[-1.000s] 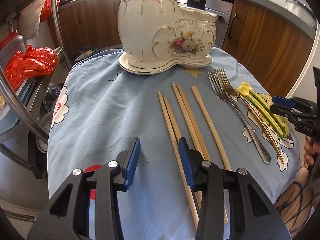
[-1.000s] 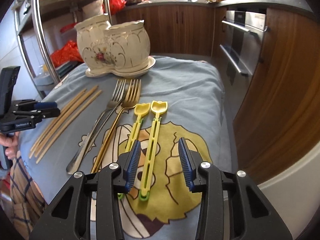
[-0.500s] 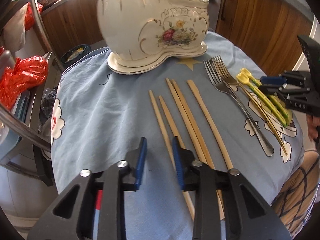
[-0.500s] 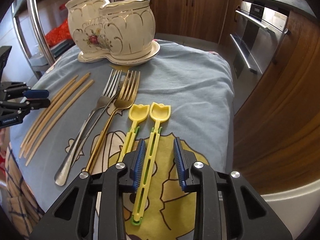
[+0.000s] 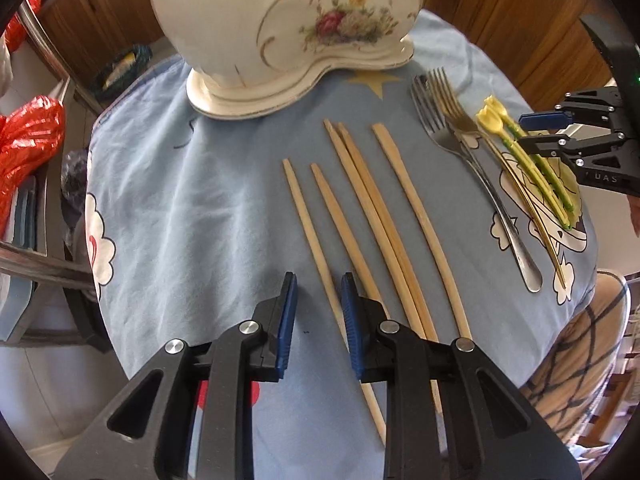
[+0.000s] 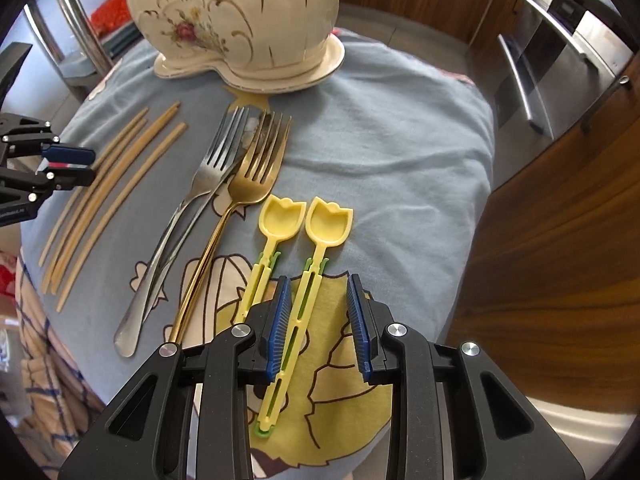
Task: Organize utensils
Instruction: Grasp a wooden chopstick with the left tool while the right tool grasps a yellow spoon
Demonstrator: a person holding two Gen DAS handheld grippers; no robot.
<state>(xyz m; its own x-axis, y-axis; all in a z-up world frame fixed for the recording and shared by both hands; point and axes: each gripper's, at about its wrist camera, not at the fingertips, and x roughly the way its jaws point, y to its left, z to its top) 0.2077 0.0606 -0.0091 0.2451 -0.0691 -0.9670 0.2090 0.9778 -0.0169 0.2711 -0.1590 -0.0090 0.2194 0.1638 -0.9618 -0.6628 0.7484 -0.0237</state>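
Note:
Several wooden chopsticks (image 5: 360, 200) lie side by side on the blue cloth (image 5: 180, 200), in front of a white floral ceramic holder (image 5: 280, 20). My left gripper (image 5: 318, 284) points down over their near ends. Its jaws stand narrowly apart astride the leftmost chopstick, and the pads are not pressing it. A silver fork (image 6: 208, 176) and a gold fork (image 6: 252, 184) lie to the right of the chopsticks. Beside the forks are two yellow tulip spoons (image 6: 328, 222). My right gripper (image 6: 318, 284) hangs over the right spoon's handle, jaws narrowly apart with the handle between them.
A red plastic bag (image 5: 28, 140) sits on a metal rack (image 5: 40, 264) left of the table. Wooden cabinets (image 6: 540, 240) and an oven (image 6: 560, 60) stand to the right. A person's plaid trouser leg (image 5: 580, 352) shows at the near right table edge.
Both grippers have tipped downward and moved in over the table, and both pairs of jaws have narrowed. The left now straddles the leftmost chopstick, and the right straddles a yellow spoon handle.

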